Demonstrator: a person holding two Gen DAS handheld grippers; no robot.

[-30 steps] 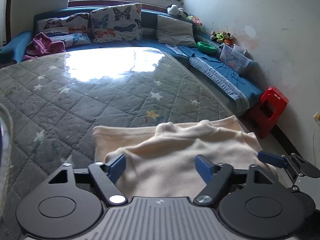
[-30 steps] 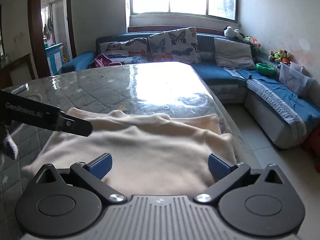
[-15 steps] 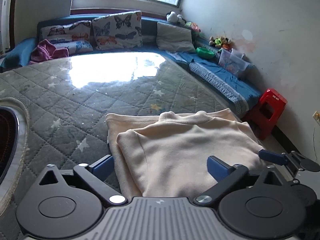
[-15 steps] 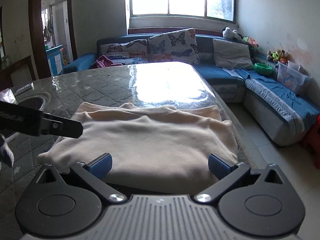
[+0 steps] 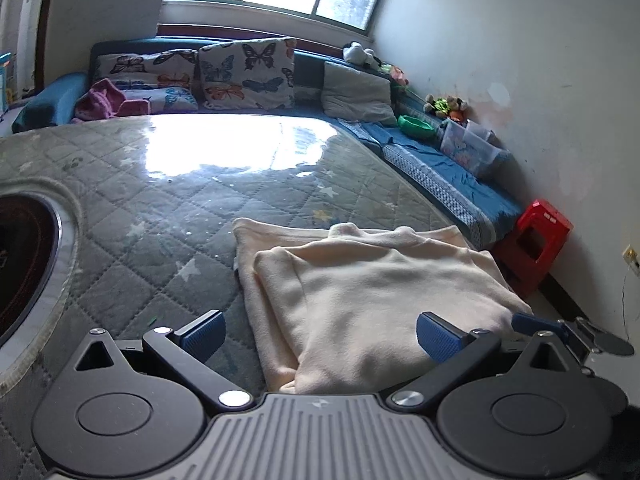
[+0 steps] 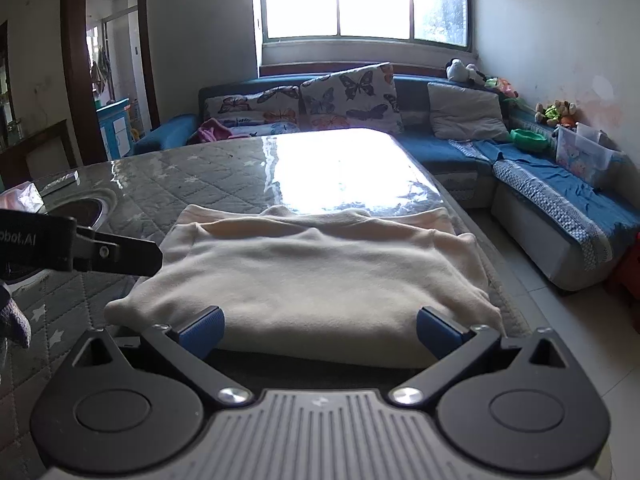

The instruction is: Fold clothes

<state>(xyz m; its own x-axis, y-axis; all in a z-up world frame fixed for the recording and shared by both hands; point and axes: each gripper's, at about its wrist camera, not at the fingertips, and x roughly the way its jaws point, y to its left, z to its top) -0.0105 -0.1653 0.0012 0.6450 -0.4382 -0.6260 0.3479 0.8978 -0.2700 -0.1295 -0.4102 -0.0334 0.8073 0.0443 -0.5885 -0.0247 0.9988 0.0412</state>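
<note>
The cream fleece garment (image 6: 312, 276) lies folded in layers at the quilted grey table's (image 5: 160, 216) near corner. Both grippers, left (image 5: 318, 334) and right (image 6: 318, 326), hover spread-fingered, empty; any further fold wants aligned edges.

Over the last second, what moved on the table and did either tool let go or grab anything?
Both tools drew back from the sweater: the left tool and the right tool now sit off its near edge, jaws open, holding nothing. The left one's jaws spread wider. The sweater stayed folded on the table.
</note>
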